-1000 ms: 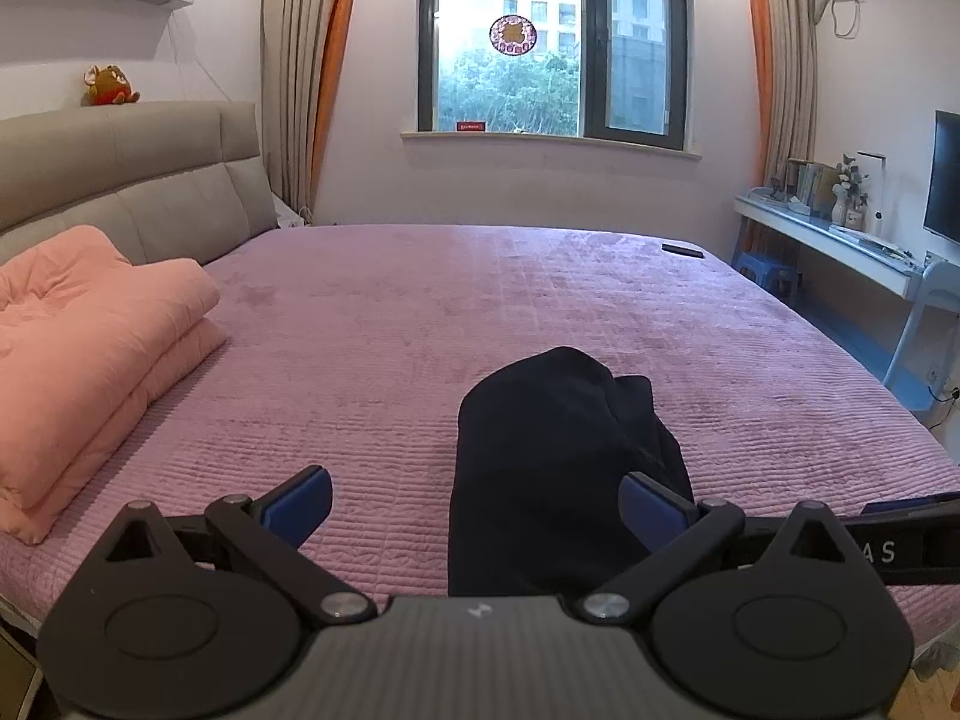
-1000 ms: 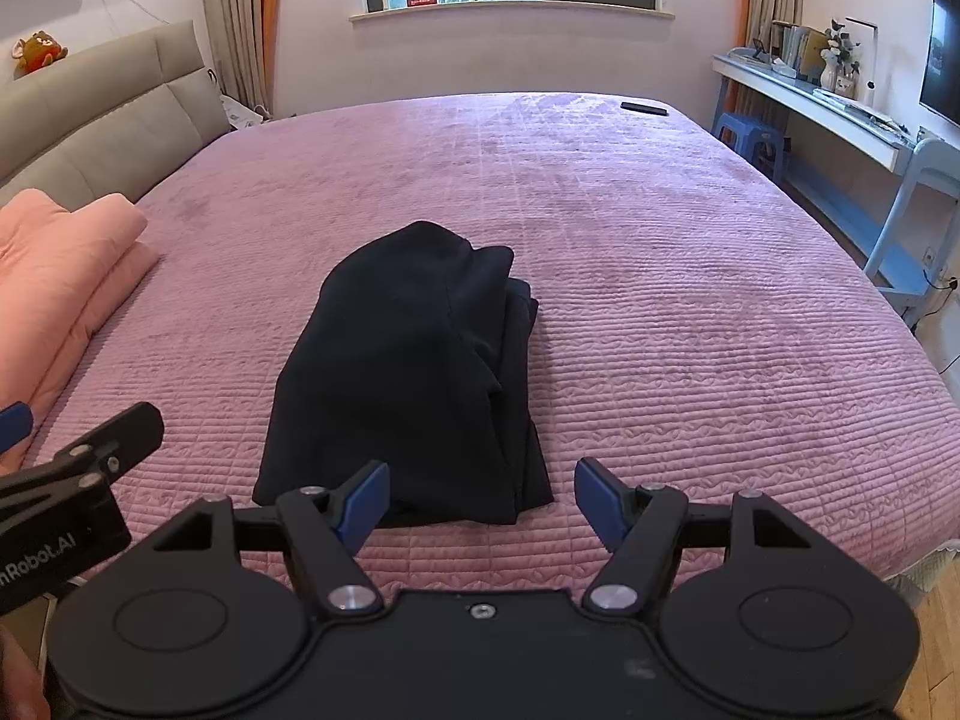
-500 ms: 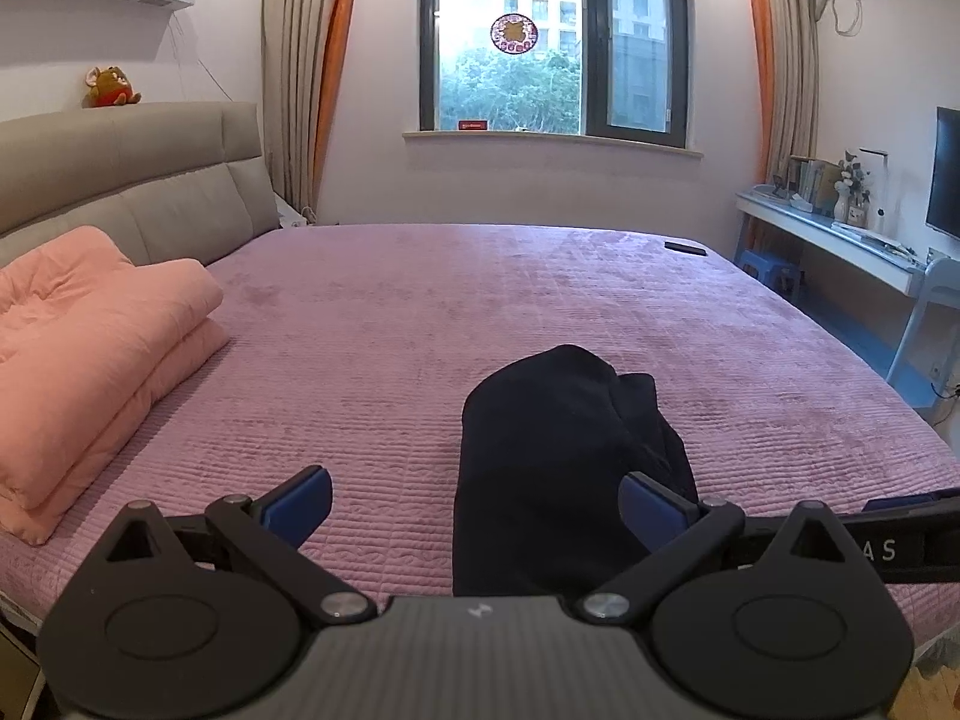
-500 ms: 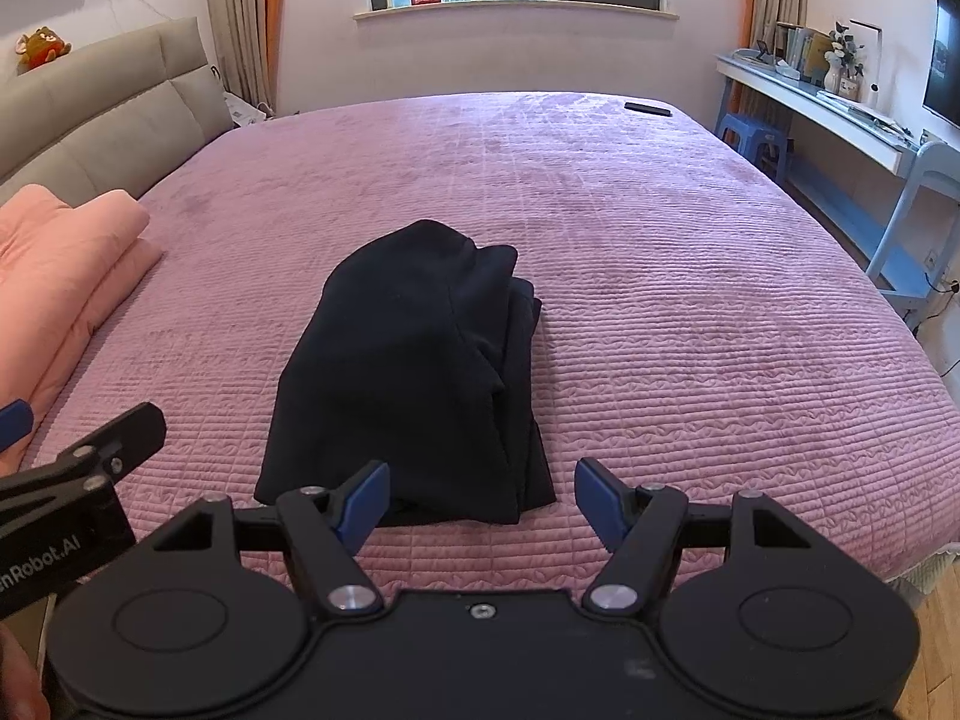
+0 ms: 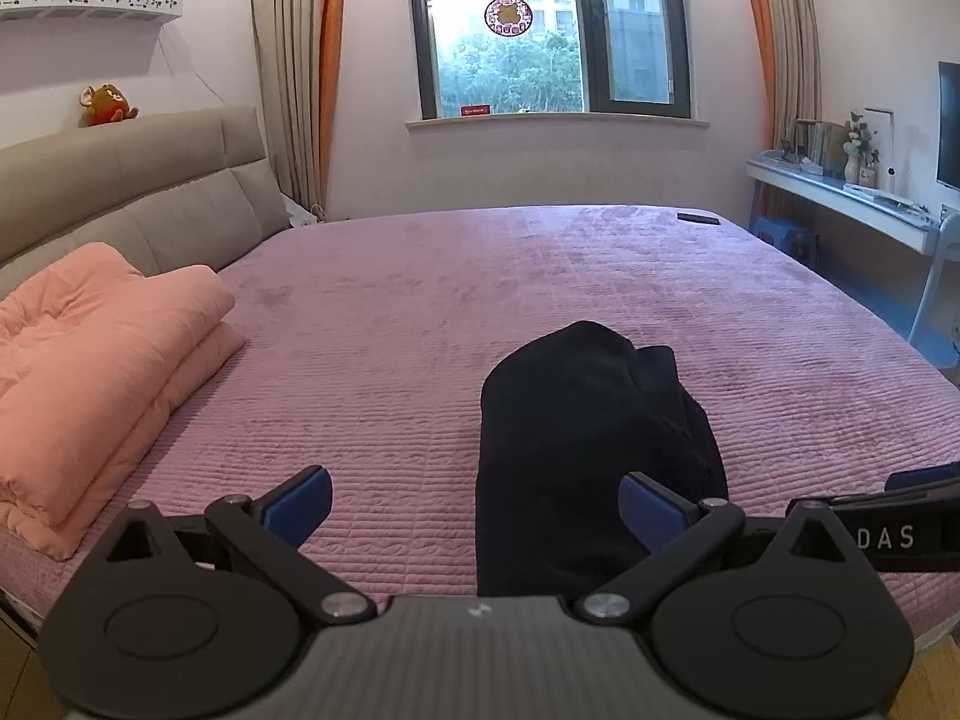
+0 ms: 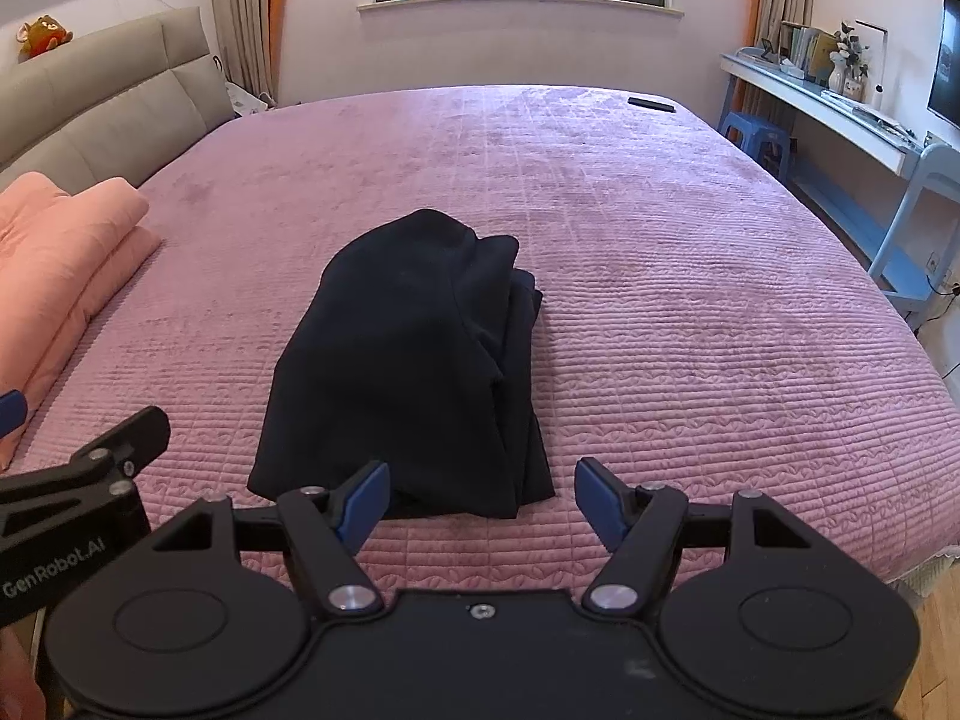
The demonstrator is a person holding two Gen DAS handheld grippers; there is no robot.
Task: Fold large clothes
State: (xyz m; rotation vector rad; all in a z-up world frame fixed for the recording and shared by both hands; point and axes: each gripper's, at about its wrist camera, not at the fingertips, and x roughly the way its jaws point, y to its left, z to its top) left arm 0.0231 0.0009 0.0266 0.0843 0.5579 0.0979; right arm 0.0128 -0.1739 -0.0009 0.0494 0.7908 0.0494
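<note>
1. We are holding the left gripper and the right gripper back at the near bed edge, both with jaws apart and gripping nothing.
2. The folded black fabric garment is lying on the quilted pink bedspread, near the front edge.
3. Its right-side layers are sitting stepped and loose; we are risking them slumping open if nudged.
4. Pinching only the top layer would likely be unfolding the bundle.

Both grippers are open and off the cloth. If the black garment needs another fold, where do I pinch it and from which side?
Take the black garment at its two near corners, coming low from the bed's near edge: left gripper on the left corner, right gripper on the right. That near hem lies flat and straight; the far end is rounded and bunched.
</note>
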